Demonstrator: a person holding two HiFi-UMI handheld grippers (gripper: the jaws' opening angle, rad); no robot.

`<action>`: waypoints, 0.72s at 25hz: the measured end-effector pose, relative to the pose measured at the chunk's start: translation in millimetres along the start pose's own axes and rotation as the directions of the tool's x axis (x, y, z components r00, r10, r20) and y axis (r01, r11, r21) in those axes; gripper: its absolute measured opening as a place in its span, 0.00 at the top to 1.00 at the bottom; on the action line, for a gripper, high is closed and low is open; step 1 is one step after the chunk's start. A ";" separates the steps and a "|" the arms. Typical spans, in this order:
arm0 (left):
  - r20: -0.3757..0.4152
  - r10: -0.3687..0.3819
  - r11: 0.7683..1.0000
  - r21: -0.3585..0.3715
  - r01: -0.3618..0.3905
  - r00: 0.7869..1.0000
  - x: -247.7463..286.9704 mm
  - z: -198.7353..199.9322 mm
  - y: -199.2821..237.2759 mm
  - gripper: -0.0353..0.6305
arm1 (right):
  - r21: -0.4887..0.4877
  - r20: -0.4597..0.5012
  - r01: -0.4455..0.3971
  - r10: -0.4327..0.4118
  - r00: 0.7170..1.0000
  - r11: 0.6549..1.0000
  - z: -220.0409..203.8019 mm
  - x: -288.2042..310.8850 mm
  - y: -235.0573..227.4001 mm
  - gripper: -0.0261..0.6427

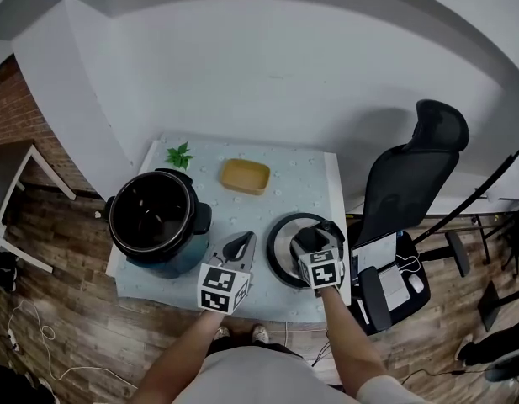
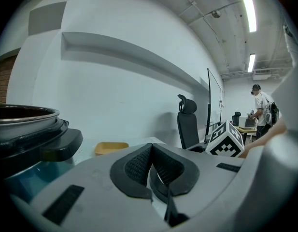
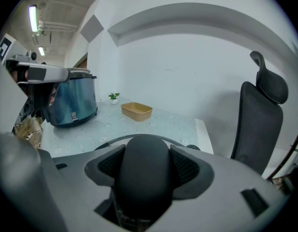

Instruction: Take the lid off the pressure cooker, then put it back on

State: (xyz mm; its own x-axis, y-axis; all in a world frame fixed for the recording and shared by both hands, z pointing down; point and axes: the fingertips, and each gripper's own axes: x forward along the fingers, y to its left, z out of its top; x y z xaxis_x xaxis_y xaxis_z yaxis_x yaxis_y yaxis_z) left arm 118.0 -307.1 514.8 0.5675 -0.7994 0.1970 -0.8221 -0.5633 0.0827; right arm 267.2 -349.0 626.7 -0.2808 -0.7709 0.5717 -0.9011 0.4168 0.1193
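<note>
Beside the pressure cooker (image 1: 168, 259), right gripper (image 1: 316, 241) clamps the lid (image 1: 280, 251).

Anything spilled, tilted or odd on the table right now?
Nothing stands out: the blue pressure cooker stands upright and open, its round black-rimmed lid is level in the right gripper by the table edge; no spills.

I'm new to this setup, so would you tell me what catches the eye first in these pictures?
The open pressure cooker stands lidless at the left front of the table, its dark inside bare. Its lid is at the right front, where the right gripper is shut on the lid's black handle. The left gripper hangs shut and empty between cooker and lid.
</note>
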 end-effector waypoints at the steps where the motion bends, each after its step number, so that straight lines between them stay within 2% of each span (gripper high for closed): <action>1: 0.001 -0.003 1.000 0.000 0.003 1.000 0.1 1.6 0.9 0.93 | 0.003 0.002 -0.011 0.011 1.000 1.000 0.4 0.8 2.6 0.49; 2: 0.001 -0.006 1.000 0.000 0.006 1.000 0.3 3.2 1.6 0.93 | 0.009 0.004 -0.025 0.025 1.000 1.000 0.7 1.3 5.1 0.42; 4: 0.002 -0.017 1.000 0.002 0.017 1.000 1.0 7.7 1.4 0.93 | 0.025 0.011 -0.048 0.048 0.999 0.999 2.7 -0.3 7.8 0.39; 7: 0.016 -0.032 0.999 0.008 0.032 0.999 0.7 20.3 2.2 0.93 | 0.036 0.060 -0.053 0.051 0.997 0.998 17.7 -11.4 7.8 0.38; 10: 0.045 -0.038 0.999 0.007 0.038 0.998 -0.3 38.0 6.5 0.93 | 0.042 0.152 -0.024 0.018 0.988 0.999 48.2 -31.7 1.5 0.38; 15: 0.086 -0.048 0.998 0.031 0.046 0.995 -2.4 63.1 13.1 0.93 | 0.039 0.329 0.017 -0.029 0.944 0.999 107.6 -80.1 -7.3 0.45; 18: 0.102 -0.040 0.999 0.033 0.037 0.994 -3.1 74.3 17.7 0.93 | 0.031 0.411 0.050 -0.058 0.910 0.998 132.9 -108.6 -12.4 0.55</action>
State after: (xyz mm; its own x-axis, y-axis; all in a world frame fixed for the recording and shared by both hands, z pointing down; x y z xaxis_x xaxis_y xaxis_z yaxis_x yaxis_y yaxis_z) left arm 104.9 -330.1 443.1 0.6016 -0.7934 0.0925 -0.7987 -0.5989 0.0573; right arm 265.0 -334.4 455.3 -0.3388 -0.9236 0.1792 -0.9239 0.3625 0.1220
